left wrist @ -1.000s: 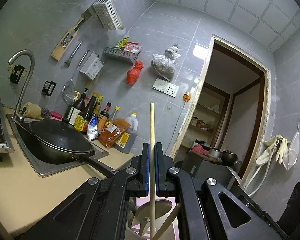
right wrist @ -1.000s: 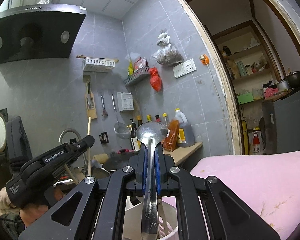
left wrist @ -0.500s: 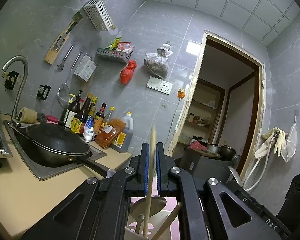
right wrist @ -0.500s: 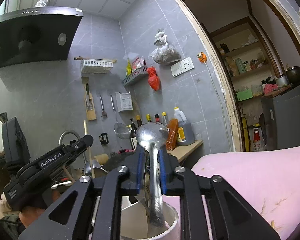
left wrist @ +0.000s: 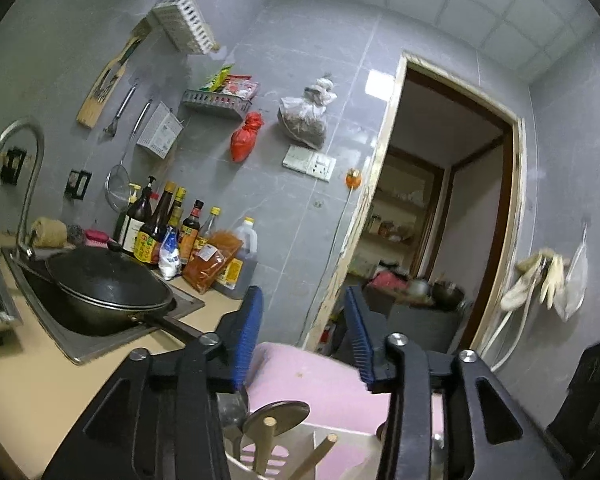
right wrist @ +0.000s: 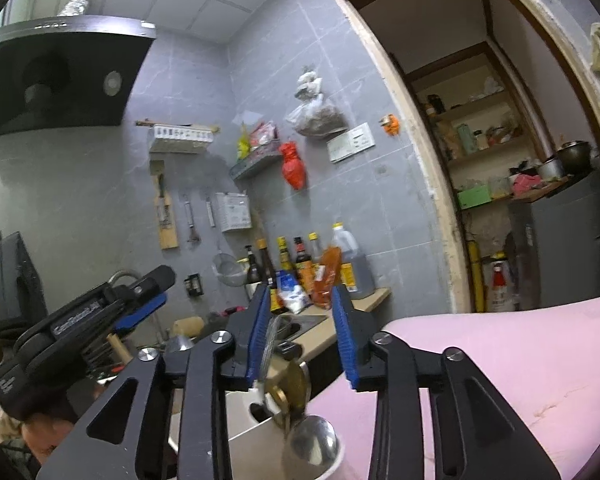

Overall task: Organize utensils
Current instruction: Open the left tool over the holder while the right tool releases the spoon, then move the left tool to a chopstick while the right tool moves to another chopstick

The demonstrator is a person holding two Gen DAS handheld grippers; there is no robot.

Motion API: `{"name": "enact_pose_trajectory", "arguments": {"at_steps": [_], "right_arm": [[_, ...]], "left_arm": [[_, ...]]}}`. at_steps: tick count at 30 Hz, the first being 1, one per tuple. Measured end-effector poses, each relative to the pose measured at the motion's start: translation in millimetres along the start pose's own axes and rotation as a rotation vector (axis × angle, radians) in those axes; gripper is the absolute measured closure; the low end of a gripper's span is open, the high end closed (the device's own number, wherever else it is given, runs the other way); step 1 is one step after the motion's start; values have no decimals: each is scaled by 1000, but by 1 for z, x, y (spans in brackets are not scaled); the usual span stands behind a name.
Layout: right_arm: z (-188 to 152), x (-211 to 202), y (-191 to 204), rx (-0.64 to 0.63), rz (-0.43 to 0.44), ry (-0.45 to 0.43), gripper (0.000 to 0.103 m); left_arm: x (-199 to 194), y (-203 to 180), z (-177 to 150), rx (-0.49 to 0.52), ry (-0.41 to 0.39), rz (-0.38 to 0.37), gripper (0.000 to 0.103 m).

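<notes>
Both of your tools have their jaws spread wide with nothing between the blue pads. Your left gripper and your right gripper each hang just above the white utensil holder, which sits at 6 o'clock under both, close against the pink surface.

The utensils already stand in the holder. In the left view two wooden sticks poke up out of it, leaning toward 12 to 1 o'clock, beside a round metal ladle bowl. In the right view a steel spoon has its bowl at the holder's rim, with a brass-coloured one behind it. Their long axes run roughly upright, along the line of your fingers.

So what matters is that everything in reach lies straight below you at 6 o'clock. No loose utensil shows in either view, so I cannot tell which hand is nearer to the next one. I judge that both hands need to rise straight up, clear of the handles, before swinging away. Drifting sideways now could catch a stick and tip the holder.

Both wrists point forward and slightly upward, toward the tiled wall.
</notes>
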State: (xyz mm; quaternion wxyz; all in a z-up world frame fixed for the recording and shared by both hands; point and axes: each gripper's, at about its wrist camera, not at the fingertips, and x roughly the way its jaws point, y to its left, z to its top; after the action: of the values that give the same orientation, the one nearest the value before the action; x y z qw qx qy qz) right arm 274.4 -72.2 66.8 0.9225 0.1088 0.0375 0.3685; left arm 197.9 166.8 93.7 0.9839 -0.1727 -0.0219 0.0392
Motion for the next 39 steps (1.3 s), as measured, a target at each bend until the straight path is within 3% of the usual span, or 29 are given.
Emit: {"name": "enact_pose_trajectory", "arguments": {"at_steps": [6,8,10,14,16,28,39], "right_arm": [[15,-18,-8,-38,-79,41,51],[19,-29,-10,-62,-100,49,44],[24,-41,-12,-89,-127,53,28],[33,-63,-18,-116,-163,54,16],[37,-77,-23,-114,-176,55,1],[36,-137,-52,-129,-278,99,0],[-3,-145,-87,-143,-331,335,0]], "left_arm": [[-3,-18,-2,70,104,25,50],[-6,-26,-4,98,130,30,41],[-11,-34,-7,125,151,27,33],[-21,-52,-15,167,187,15,21],[-26,-59,-19,178,205,7,17],[-47,-94,-58,196,378,-39,12],[-41,-102,-117,98,675,-13,12]]}}
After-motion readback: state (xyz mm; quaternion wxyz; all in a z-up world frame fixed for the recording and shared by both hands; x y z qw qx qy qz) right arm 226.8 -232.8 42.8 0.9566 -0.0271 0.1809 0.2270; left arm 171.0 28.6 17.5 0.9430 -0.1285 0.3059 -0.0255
